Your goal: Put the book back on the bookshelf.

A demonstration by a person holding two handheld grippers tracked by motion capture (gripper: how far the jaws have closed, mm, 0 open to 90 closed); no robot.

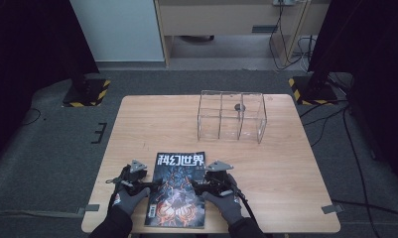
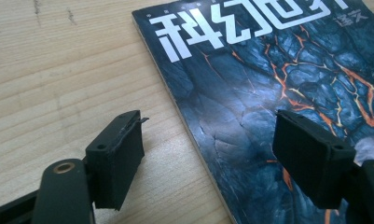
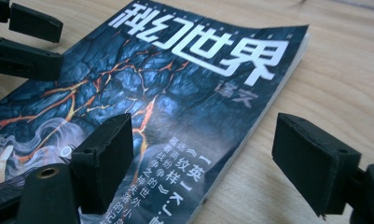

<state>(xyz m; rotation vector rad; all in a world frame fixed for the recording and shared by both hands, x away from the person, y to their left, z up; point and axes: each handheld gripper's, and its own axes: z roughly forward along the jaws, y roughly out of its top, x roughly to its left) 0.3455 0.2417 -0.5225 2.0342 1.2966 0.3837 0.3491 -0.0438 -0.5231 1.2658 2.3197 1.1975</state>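
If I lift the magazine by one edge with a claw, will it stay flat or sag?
The magazine will probably sag: it looks thin and soft-covered, and its far corner already curls up in the right gripper view. The glossy cover shows glare, so it may slip. Lying flat on the table, its edge gives little to grab. Both the left claw and right claw straddle an edge.

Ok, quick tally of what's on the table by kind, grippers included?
Magazines: 1, the magazine lying flat at the near edge.
Clear racks: 1, the clear divided rack at the far side.
Grippers: 2, the left gripper and the right gripper, both open at the magazine's side edges.
Total: 4
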